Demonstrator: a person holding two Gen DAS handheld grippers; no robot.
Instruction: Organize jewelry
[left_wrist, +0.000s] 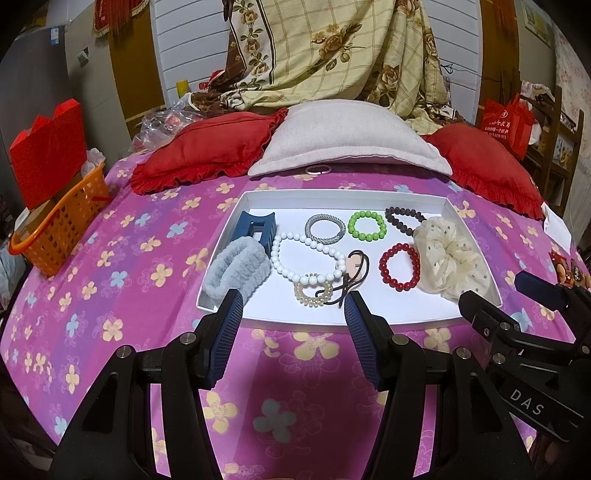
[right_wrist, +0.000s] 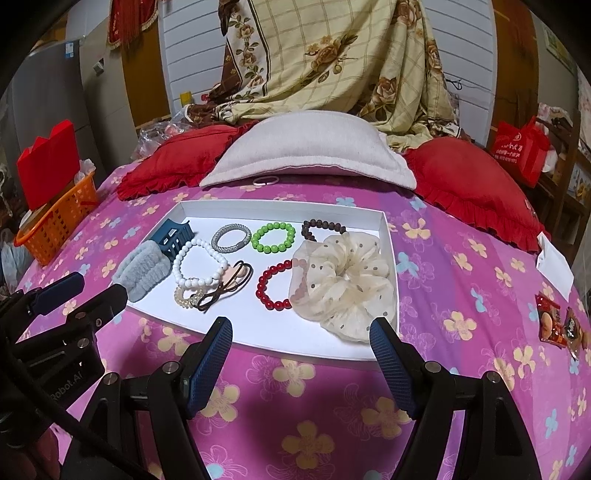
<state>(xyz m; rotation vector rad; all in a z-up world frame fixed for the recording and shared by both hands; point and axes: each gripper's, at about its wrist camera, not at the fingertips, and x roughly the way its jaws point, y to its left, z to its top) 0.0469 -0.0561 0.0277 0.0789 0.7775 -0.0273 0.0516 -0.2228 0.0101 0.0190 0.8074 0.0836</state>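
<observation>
A white tray (left_wrist: 258, 197) lies on the pink flowered bed and also shows in the right wrist view (right_wrist: 280, 205). In it are a blue claw clip (left_wrist: 255, 229), a grey fuzzy scrunchie (left_wrist: 236, 271), a white bead bracelet (left_wrist: 306, 258), a grey braided band (left_wrist: 325, 229), a green bead bracelet (left_wrist: 366, 225), a dark bead bracelet (left_wrist: 402, 219), a red bead bracelet (left_wrist: 399, 266), a cream dotted scrunchie (right_wrist: 341, 280), a clear bead band (left_wrist: 314, 293) and a brown hair tie (left_wrist: 351, 275). My left gripper (left_wrist: 293, 306) is open and empty at the tray's near edge. My right gripper (right_wrist: 301, 332) is open and empty near the cream scrunchie.
An orange basket (left_wrist: 59, 229) with a red box stands at the left bed edge. Red pillows (left_wrist: 207, 147) and a grey pillow (left_wrist: 343, 140) lie behind the tray, with a pink ring (left_wrist: 317, 170) under the grey one. Snack packets (right_wrist: 557, 321) and a white card (right_wrist: 554, 266) lie at the right.
</observation>
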